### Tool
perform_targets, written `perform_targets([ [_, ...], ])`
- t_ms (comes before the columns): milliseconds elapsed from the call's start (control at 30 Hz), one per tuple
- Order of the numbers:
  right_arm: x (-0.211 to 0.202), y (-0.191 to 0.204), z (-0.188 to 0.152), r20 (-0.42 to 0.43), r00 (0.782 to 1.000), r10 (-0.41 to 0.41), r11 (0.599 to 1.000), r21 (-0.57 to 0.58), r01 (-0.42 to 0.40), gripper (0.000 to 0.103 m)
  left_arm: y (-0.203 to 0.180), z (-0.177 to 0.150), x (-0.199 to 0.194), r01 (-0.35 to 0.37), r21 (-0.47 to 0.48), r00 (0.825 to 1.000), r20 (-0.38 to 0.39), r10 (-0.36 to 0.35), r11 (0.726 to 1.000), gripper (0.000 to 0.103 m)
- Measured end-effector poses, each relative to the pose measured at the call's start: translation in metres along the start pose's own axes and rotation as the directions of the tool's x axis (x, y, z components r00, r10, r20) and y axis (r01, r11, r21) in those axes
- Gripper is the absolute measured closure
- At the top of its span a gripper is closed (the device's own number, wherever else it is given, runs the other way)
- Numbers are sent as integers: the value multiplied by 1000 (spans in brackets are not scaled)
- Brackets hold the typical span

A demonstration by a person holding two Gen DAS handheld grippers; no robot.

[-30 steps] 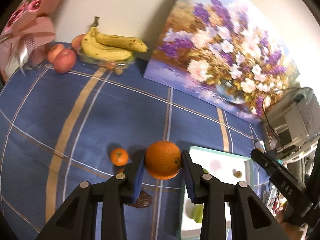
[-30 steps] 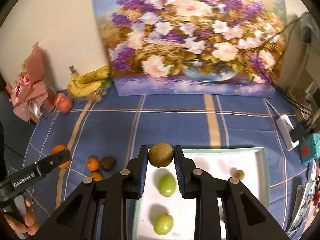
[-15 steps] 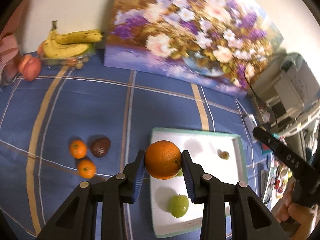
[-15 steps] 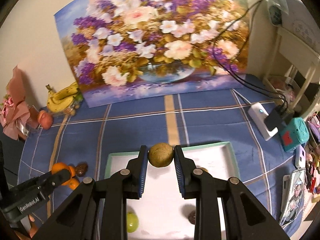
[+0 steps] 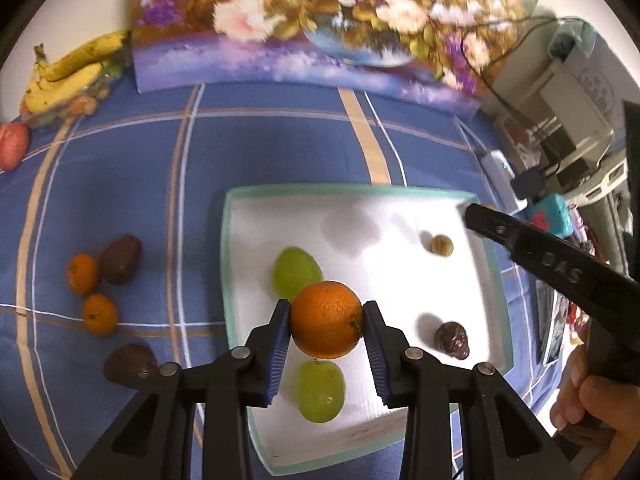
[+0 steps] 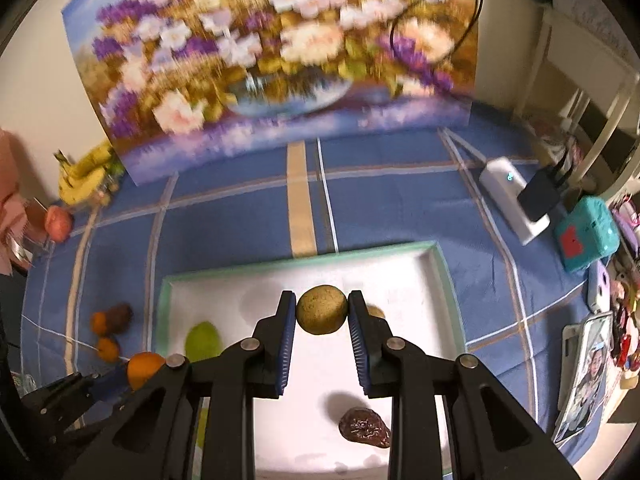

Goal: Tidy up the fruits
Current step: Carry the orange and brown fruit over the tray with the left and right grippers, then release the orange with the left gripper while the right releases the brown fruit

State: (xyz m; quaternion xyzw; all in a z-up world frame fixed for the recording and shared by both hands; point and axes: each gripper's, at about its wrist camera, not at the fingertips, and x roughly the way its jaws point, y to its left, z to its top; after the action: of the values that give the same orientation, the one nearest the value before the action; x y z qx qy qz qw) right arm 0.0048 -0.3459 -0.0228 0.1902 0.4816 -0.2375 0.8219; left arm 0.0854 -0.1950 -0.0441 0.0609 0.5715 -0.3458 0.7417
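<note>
My left gripper [image 5: 325,324] is shut on an orange [image 5: 325,319] and holds it above the white tray [image 5: 408,280] with a mint rim. My right gripper [image 6: 322,315] is shut on a brown round fruit [image 6: 322,309], also above the tray [image 6: 400,276]. In the tray lie two green fruits [image 5: 296,272] [image 5: 320,390], a dark wrinkled fruit [image 5: 452,339] and a small brown fruit [image 5: 441,245]. The right gripper's arm [image 5: 552,268] reaches over the tray's right side in the left wrist view.
Two small tangerines [image 5: 82,273] [image 5: 99,314] and two dark brown fruits [image 5: 120,254] [image 5: 130,366] lie on the blue checked cloth left of the tray. Bananas [image 5: 68,76] and a red apple [image 5: 12,146] are far left. A flower painting [image 6: 280,52] stands behind. A white power strip [image 6: 512,196] and teal box [image 6: 586,236] sit right.
Both grippers have moved right and forward over the tray, each keeping its fruit. The tray now fills more of both views.
</note>
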Motion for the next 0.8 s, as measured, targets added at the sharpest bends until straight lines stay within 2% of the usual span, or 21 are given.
perform_targets([
  [300, 47, -4, -17, -136, 990, -24, 1000, -8, 23, 75, -4, -11, 29, -2, 1, 997, -73, 2, 1000, 65],
  [800, 76, -14, -32, -213, 974, -72, 997, -17, 70, 75, 13, -16, 47, -28, -47, 994, -110, 22, 999, 65],
])
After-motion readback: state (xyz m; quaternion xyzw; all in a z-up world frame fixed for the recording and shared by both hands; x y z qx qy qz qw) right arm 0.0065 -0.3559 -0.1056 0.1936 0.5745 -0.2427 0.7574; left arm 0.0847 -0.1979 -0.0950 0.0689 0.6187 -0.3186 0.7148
